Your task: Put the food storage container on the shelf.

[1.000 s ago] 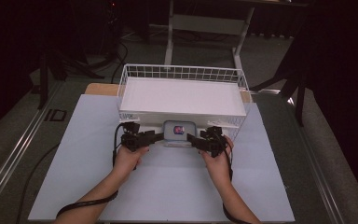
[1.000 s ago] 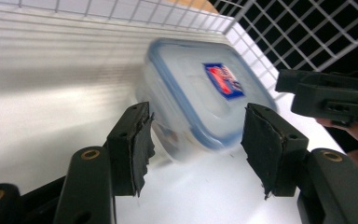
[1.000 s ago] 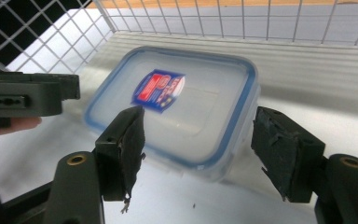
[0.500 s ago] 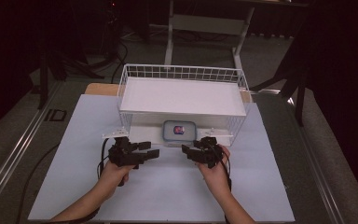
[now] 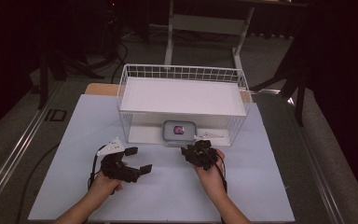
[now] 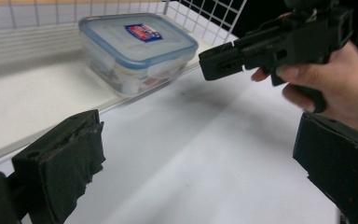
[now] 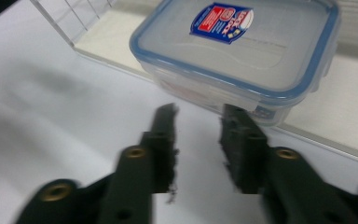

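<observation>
Lidded plastic box (image 5: 179, 131) on wire rack's (image 5: 182, 74) lower shelf, contents unclear

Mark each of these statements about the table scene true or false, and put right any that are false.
1. The lidded plastic box sits on the lower floor of the wire rack. True.
2. The left gripper holds the box. False: its jaws stand wide open on the white tabletop, with nothing between them.
3. The box's lid has a blue rim and a red and blue label. True.
4. The right gripper is clamped on the box. False: its jaws have a narrow gap and stop short of the box, gripping nothing.
5. The rack's upper shelf is piled with boxes. False: it is bare.
</observation>
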The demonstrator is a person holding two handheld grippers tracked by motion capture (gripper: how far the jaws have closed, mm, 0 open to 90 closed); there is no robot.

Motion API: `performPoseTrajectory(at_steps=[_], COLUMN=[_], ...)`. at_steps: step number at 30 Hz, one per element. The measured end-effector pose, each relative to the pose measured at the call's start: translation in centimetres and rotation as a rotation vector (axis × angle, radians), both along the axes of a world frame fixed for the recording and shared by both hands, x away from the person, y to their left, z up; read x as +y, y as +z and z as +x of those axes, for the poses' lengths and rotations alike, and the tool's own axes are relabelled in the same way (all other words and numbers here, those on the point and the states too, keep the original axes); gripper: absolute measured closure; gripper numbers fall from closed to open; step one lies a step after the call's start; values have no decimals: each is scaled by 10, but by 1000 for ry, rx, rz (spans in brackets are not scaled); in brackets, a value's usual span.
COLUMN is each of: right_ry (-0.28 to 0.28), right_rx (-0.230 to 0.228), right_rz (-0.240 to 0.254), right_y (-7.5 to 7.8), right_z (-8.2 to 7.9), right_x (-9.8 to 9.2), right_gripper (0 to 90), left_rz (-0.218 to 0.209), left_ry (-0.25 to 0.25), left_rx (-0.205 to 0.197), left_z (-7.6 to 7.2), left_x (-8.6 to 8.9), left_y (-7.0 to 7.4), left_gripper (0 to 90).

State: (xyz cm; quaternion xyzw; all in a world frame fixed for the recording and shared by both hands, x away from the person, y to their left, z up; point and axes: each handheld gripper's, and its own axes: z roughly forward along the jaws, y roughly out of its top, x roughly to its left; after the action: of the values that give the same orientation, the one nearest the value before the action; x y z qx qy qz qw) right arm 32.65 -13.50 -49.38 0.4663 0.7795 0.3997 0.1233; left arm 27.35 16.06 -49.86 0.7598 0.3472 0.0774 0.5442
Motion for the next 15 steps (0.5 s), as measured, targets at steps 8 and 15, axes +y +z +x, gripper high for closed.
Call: performPoseTrajectory(at_steps=[8, 15], right_ry=[-28, -44], right_rx=[16, 34], right_rz=[-33, -30], right_y=[-10, -19], right_z=[9, 18], right_x=[6, 10], right_gripper=[900, 900], left_rz=[40, 22], left_ry=[-31, -33], left_rx=[-83, -82], left_z=[-5, -9], left_x=[-3, -5], left_y=[1, -5], left_gripper=[14, 15])
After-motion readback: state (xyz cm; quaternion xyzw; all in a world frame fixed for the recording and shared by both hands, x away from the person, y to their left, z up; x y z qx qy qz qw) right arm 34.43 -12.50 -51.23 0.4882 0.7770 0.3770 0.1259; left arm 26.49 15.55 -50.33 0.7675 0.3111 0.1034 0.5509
